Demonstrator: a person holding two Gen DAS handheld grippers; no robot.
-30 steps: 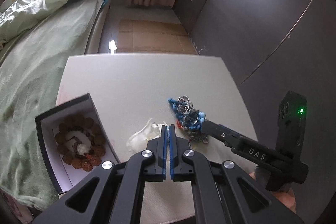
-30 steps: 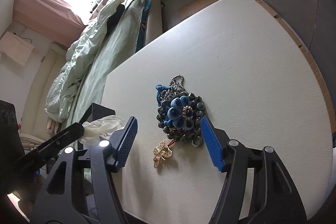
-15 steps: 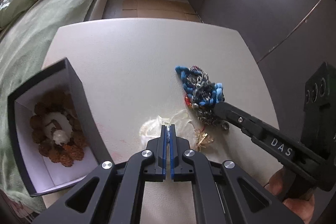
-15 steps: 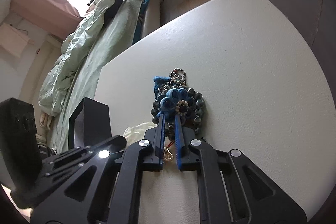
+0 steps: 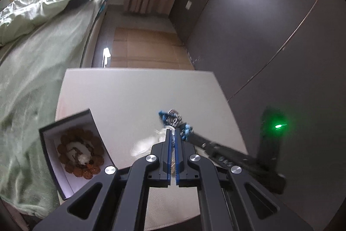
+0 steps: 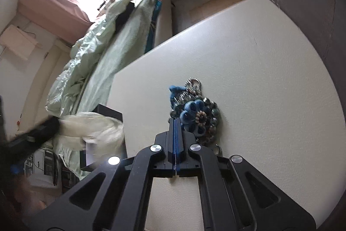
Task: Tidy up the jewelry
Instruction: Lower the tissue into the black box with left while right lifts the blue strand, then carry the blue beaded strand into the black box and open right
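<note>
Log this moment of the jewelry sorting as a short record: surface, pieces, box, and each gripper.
surface: white table beside a bed with green bedding
blue piece: blue beaded flower ornament lying on the table
box: open dark box at the table's edge, holding a brown beaded bracelet
left gripper: jaws shut on a translucent white bag, blurred
right gripper: jaws shut at the ornament's edge; grip cannot be confirmed

Matt white table (image 6: pixel 248 62), glossy beaded blue brooch (image 6: pixel 195 115), soft green cloth bedding (image 5: pixel 32 53), matt black box (image 5: pixel 48 151)
</note>
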